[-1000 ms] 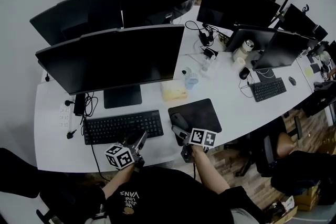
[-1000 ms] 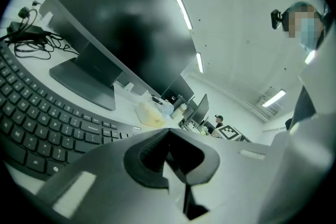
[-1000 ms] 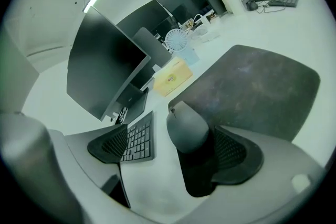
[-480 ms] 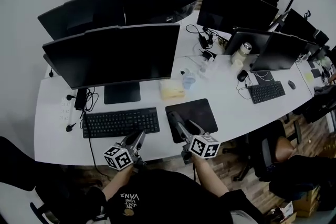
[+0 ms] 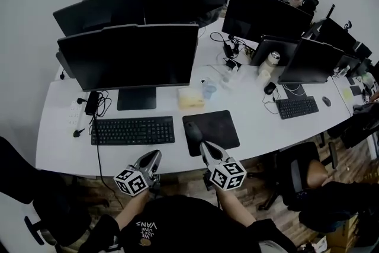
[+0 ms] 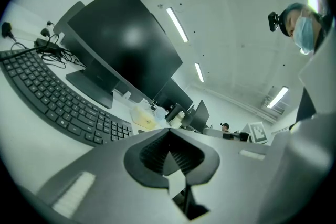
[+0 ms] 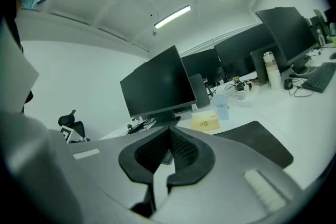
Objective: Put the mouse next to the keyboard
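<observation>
The black mouse [image 5: 191, 127] lies on the left edge of the black mouse pad [image 5: 216, 127], just right of the black keyboard [image 5: 132, 130]. My right gripper [image 5: 205, 147] hovers at the desk's front edge, a little nearer to me than the mouse, shut with nothing between its jaws [image 7: 168, 153]. My left gripper [image 5: 155, 155] hangs in front of the keyboard's right end, also shut and empty [image 6: 169, 159]. The left gripper view shows the keyboard [image 6: 52, 97] at left. The mouse pad [image 7: 257, 143] shows at right in the right gripper view; the mouse is hidden there.
A large monitor [image 5: 131, 59] stands behind the keyboard, with cables and a power strip [image 5: 74, 118] to its left. A yellow tissue box [image 5: 190, 98] and a clear cup [image 5: 208, 90] sit behind the pad. More monitors, a second keyboard [image 5: 296, 107] and a seated person's legs [image 5: 320, 178] are at right.
My right gripper has drawn back from the mouse toward the desk's front edge and its jaws have closed empty. The mouse stays on the pad's left edge. The left gripper barely moved.
</observation>
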The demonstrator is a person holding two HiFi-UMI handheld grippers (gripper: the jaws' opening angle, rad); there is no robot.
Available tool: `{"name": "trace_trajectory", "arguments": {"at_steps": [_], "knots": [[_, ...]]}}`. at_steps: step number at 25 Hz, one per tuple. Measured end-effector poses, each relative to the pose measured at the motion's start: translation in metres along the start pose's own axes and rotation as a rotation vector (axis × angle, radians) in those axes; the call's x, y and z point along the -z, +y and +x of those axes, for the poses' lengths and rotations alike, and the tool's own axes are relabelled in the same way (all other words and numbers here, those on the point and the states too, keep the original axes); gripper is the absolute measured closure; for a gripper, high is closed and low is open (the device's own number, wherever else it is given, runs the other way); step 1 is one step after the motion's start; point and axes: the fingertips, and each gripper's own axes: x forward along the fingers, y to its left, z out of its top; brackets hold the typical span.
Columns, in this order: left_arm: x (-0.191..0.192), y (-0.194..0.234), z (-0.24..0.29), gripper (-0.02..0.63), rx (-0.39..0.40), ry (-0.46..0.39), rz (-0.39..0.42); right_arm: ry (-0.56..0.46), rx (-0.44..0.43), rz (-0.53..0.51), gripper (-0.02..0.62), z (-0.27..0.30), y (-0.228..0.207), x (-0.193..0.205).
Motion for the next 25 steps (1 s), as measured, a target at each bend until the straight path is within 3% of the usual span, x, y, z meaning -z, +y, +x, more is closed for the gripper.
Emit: {"name": "trace_trajectory", "arguments": {"at_steps": [10,25], "knots": [[0.017,-0.020,-0.032,0.604,-0.045,-0.033,0.008,0.050,-0.031,0.006,0.591,-0.026,0.016,0.039],[0.037,-0.029,-0.055,0.604,-0.076,-0.001,0.033,0.098,-0.054,-0.008,0.591,-0.045,0.028,0.068]]}}
